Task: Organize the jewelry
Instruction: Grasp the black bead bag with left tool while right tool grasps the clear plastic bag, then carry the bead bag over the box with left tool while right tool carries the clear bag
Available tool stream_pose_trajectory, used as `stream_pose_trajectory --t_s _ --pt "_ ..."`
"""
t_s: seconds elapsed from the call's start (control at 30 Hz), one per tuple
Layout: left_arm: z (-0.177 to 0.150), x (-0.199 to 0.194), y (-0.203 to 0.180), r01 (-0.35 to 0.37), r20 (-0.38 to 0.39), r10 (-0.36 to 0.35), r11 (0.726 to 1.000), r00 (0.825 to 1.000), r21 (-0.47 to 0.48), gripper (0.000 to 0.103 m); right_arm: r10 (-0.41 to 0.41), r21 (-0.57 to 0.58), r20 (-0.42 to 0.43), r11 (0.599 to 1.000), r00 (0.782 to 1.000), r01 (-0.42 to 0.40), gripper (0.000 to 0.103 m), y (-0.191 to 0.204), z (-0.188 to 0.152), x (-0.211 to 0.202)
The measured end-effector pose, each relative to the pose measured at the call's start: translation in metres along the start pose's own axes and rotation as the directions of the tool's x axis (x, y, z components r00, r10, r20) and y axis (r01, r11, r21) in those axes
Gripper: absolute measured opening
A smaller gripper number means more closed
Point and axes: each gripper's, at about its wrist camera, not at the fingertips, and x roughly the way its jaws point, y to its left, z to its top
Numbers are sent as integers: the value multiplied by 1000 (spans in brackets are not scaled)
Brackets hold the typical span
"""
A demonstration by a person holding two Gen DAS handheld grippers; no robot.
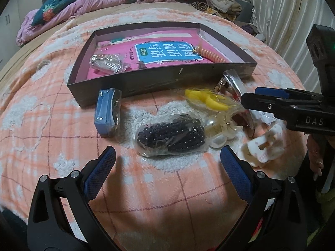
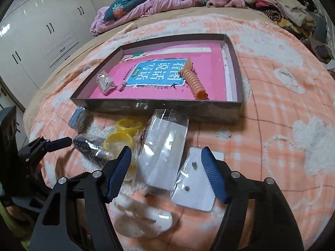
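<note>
A shallow dark box (image 1: 146, 83) with a pink book inside lies on the bed; it also shows in the right wrist view (image 2: 167, 106). In it lie an orange bead bracelet (image 1: 209, 55) (image 2: 193, 79) and a small clear bag of jewelry (image 1: 106, 62) (image 2: 105, 83). In front lie a bag of black beads (image 1: 171, 135), a blue-card packet (image 1: 107, 109), yellow rings in plastic (image 1: 211, 99) (image 2: 122, 135), and white hair clips (image 1: 263, 146). My left gripper (image 1: 167, 159) is open just before the black beads. My right gripper (image 2: 167, 156) is open around a clear packet (image 2: 165, 146), beside an earring card (image 2: 196, 184).
An orange and white checked blanket (image 1: 62, 125) covers the bed. Piled bedding and clothes (image 1: 83, 2) lie at the far side. White wardrobe doors (image 2: 41, 31) stand at the left. A curtain (image 1: 282, 10) hangs at the right.
</note>
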Motion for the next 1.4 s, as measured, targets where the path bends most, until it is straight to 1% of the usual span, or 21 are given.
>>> stream_pose_trajectory --t_s 0.07,0.13,0.17,0.2,0.23,0.27,0.43,0.53,0.57,0.63,0.7,0.73,0.77,0.83,0.9,1.1,1.3,1.4 --pt "2 3 1 -3 -2 3 1000 1000 -6 94 -3 -6 -2 1000 1000 3 67 2 2 4" --pt "3 5 2 -4 -2 4 1000 1000 -9 94 12 -3 -4 1000 1000 -12 65 3 5 8" --pt "4 6 1 -8 -2 8 1000 1000 -9 94 19 0 -5 1000 1000 -19 59 2 6 10" --pt "4 8 2 -9 -3 9 1000 1000 -11 94 27 4 -7 1000 1000 -26 56 2 6 11" --pt "5 10 2 -10 -5 10 1000 1000 -13 94 41 6 -8 999 999 -41 48 1 7 14" --pt "5 12 2 -12 -7 12 1000 1000 -16 94 53 8 -8 999 999 -53 44 1 7 15" --pt "7 17 2 -8 -4 8 1000 1000 -22 93 60 -11 22 998 998 -60 42 3 6 9" --pt "8 19 1 -11 2 11 1000 1000 -14 92 63 -15 58 998 996 -63 42 4 5 1" --pt "8 19 1 -11 3 11 1000 1000 -10 86 64 -16 73 998 995 -63 42 4 6 -3" --pt "8 22 0 -4 1 4 1000 1000 3 78 60 -23 100 998 993 -59 42 3 6 -10" --pt "8 22 -4 6 8 -6 1000 1000 30 67 56 -27 119 998 991 -53 42 3 7 -15" --pt "8 21 -6 5 11 -5 999 1000 40 64 54 -28 130 998 990 -51 42 3 7 -17" --pt "7 20 -8 -1 16 1 999 1000 53 62 53 -28 139 998 989 -50 42 2 6 -20" --pt "7 17 -7 9 20 -10 999 1000 54 59 50 -26 150 999 987 -47 42 0 5 -24" --pt "7 10 0 37 25 -38 999 999 28 58 43 -21 166 999 985 -40 42 -3 4 -30" --pt "8 -27 16 48 99 -46 999 994 -15 58 28 1 194 1000 981 -29 42 -9 1 -44" --pt "17 -54 42 29 165 -15 996 986 -83 58 24 -4 226 1000 974 -24 42 -8 7 -53" --pt "23 -61 54 15 187 6 994 982 -113 58 21 -23 244 1000 970 -16 42 -3 12 -58"
